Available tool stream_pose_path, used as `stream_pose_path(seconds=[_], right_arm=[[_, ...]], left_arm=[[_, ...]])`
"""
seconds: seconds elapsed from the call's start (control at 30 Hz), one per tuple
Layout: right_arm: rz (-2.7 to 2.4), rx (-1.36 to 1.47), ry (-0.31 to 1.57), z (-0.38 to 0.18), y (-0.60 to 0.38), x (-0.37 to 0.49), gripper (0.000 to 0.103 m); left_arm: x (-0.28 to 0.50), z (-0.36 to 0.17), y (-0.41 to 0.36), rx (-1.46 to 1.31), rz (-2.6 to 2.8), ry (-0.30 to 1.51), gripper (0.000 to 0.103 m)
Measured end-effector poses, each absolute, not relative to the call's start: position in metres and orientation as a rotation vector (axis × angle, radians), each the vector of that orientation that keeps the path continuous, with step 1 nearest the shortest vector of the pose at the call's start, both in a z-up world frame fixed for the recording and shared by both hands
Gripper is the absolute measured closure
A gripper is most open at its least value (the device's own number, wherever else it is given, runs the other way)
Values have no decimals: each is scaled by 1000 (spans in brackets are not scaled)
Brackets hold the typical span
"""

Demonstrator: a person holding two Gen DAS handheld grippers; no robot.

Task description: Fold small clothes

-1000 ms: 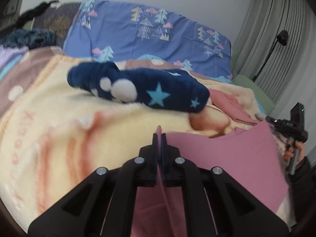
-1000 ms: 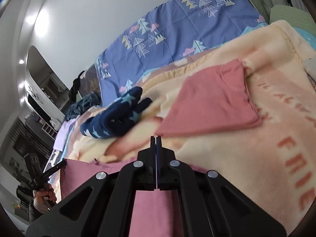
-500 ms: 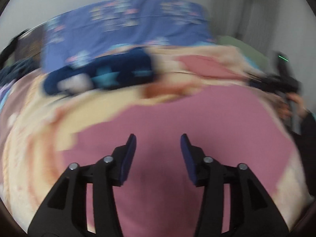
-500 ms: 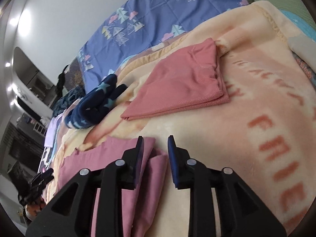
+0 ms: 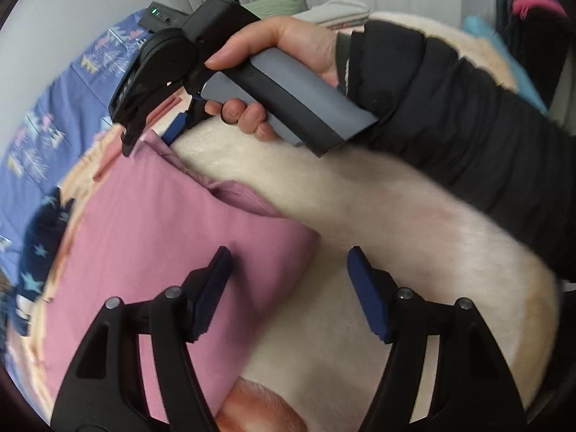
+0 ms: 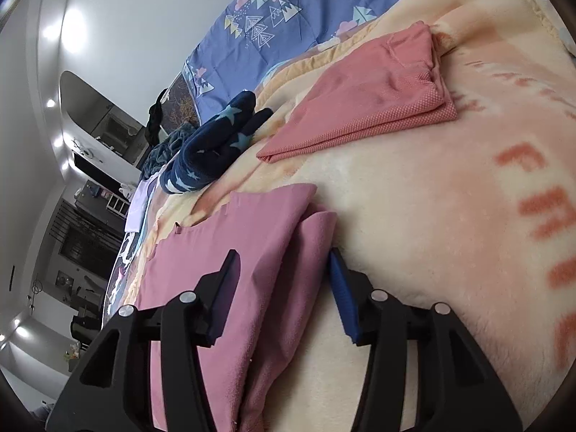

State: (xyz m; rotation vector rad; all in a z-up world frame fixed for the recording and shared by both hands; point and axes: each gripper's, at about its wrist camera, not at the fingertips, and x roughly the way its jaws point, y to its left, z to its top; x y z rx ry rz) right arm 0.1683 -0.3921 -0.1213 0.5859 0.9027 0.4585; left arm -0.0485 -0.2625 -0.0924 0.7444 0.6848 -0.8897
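1. Pink garment lying partly folded on a cream fleece blanket spread over a bed; one side turned over the other, with a loose inner flap peeking out along the right-hand edge.
2. Left gripper spread wide, holding nothing, hovering over the garment's lower corner with one blue pad above the cloth and the other above bare blanket.
3. Right gripper also spread wide and empty, straddling the stacked fold edge, close to the fabric but apparently not pinching it.
4. Right hand in a black sleeve, seen from the left wrist view, wrapped around the gripper's grey handle at the garment's far corner.
5. Folded salmon-pink garment further up the blanket, well apart; dark blue star-print item beside it; blue patterned bedding behind.
6. Likely risk: closing on only the top layer, leaving the loose flap behind and undoing the fold.
7. Further risk: pinching fleece pile together with the cloth, dragging the blanket and wrinkling the garment.
8. Further risk: grabbing unevenly at the two corners, skewing the next fold so edges fail to line up.
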Motion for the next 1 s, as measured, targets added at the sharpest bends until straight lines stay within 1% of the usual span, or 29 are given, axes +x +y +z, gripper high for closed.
stream_pose_path(seconds=[0.23, 0.3, 0.37, 0.4, 0.43, 0.47, 0.53, 0.57, 0.6, 0.63, 0.7, 0.87, 0.9, 1.0], right_arm=[[483, 564, 914, -120, -387, 169, 48], [488, 562, 923, -121, -386, 170, 47], [491, 560, 927, -123, -384, 172, 47], [489, 554, 927, -124, -383, 173, 47], [486, 548, 923, -125, -381, 174, 47], [485, 546, 916, -125, -380, 174, 47], [484, 539, 901, -125, -379, 175, 47], [481, 525, 881, -124, -377, 174, 57], [475, 515, 871, -124, -376, 174, 82], [471, 512, 874, -125, -375, 175, 92], [460, 521, 855, -123, -374, 174, 93], [517, 553, 721, -96, -380, 162, 95], [490, 537, 729, -99, -380, 165, 95], [426, 571, 839, -125, -385, 180, 95]], left_arm=[[-50, -93, -278, 805, -814, 653, 34], [-53, -95, -283, 813, -815, 650, 44], [-51, -95, -286, 798, -823, 670, 62], [-49, -94, -284, 790, -816, 670, 67], [-50, -93, -284, 791, -804, 665, 77], [-48, -93, -283, 789, -796, 665, 83], [-45, -90, -280, 757, -799, 677, 88], [-45, -89, -278, 741, -807, 681, 90], [-46, -87, -277, 728, -819, 684, 92], [-48, -86, -275, 710, -837, 691, 94], [-49, -82, -272, 666, -867, 715, 96], [-46, -78, -267, 595, -911, 736, 96], [-45, -80, -268, 595, -913, 736, 96], [-41, -84, -269, 578, -925, 750, 96]])
